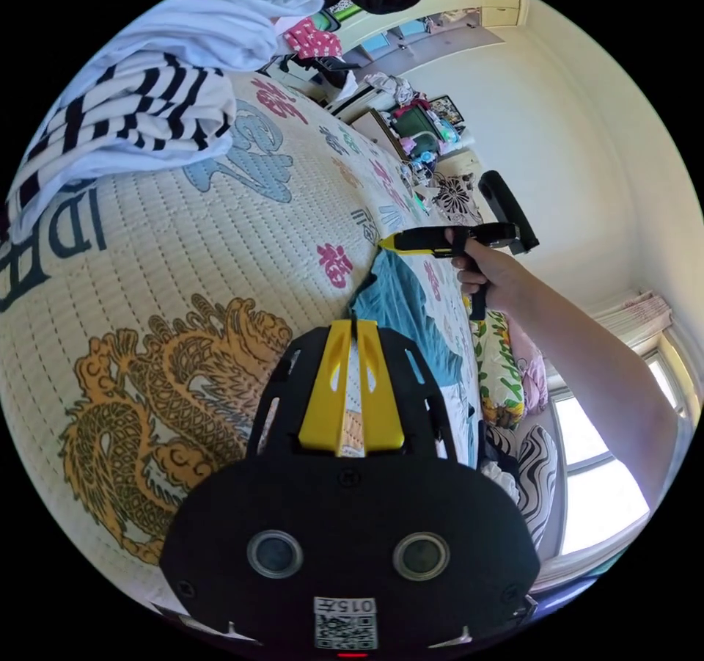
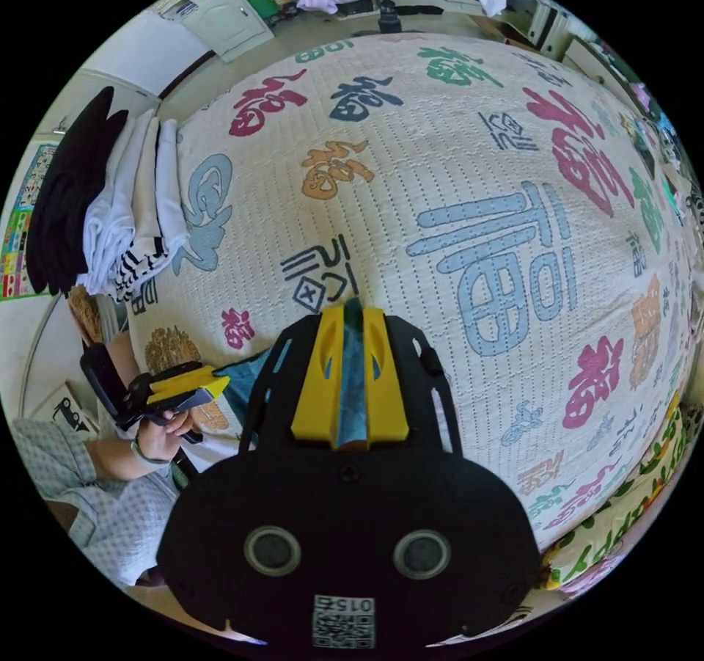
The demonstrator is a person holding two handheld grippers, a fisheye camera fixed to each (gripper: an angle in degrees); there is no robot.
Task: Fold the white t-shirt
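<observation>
Two grippers (image 1: 352,331) (image 2: 350,316) pinching teal garment (image 1: 400,301) edge, bedspread (image 2: 455,177) beyond

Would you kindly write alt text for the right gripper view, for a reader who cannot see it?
The right tool, yellow-jawed, pinches a teal garment over a cream bedspread printed with colourful characters. At lower left, a person's hand holds the left tool on the same garment, and folded clothes are stacked at the bed's left edge.
</observation>
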